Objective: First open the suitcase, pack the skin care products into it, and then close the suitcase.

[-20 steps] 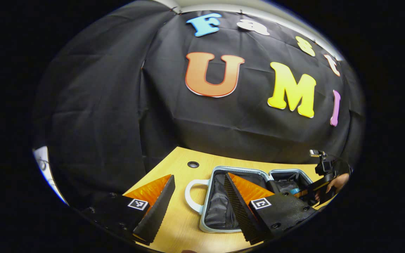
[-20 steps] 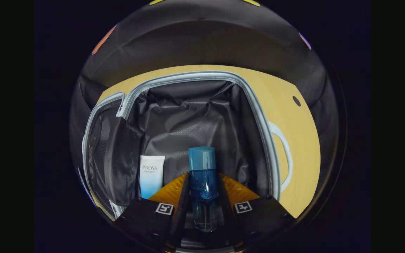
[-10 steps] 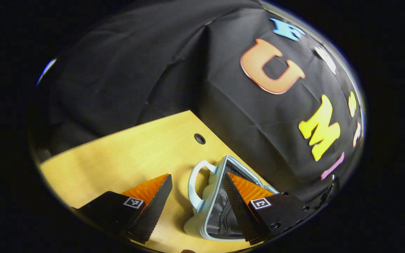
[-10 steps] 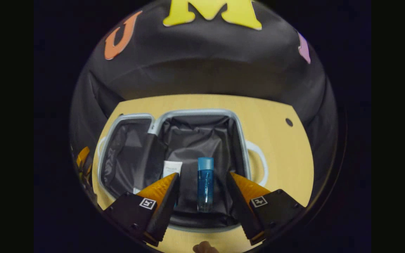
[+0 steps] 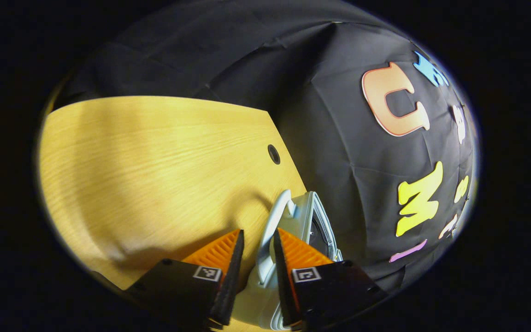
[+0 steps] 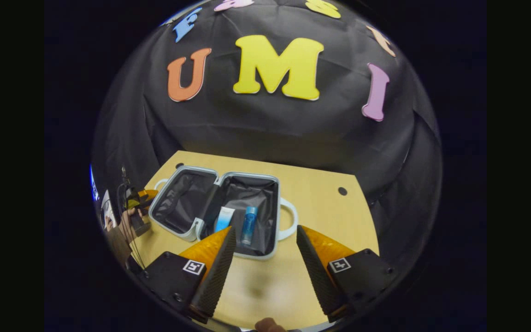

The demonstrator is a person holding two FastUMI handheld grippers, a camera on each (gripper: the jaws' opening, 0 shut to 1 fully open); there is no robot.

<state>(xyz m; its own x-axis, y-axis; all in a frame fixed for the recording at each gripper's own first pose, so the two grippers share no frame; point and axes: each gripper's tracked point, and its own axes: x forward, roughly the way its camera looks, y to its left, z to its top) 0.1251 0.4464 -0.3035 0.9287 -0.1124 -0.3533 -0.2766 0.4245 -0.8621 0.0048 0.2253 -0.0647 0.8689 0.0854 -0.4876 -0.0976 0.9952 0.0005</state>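
Suitcase handle [image 5: 268, 240] between left claw [image 5: 257, 244] fingers.

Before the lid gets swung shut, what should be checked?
1. Translucent blue plastic bottle lies inside the pale-blue hard-shell suitcase: ok.
2. White-and-blue squeeze tube lies inside too: ok.
3. Right tongs open, holding nothing: ok.
4. Left tongs straddle the pale looped handle: ok.
5. Both fingers pressing on that handle: cannot tell.
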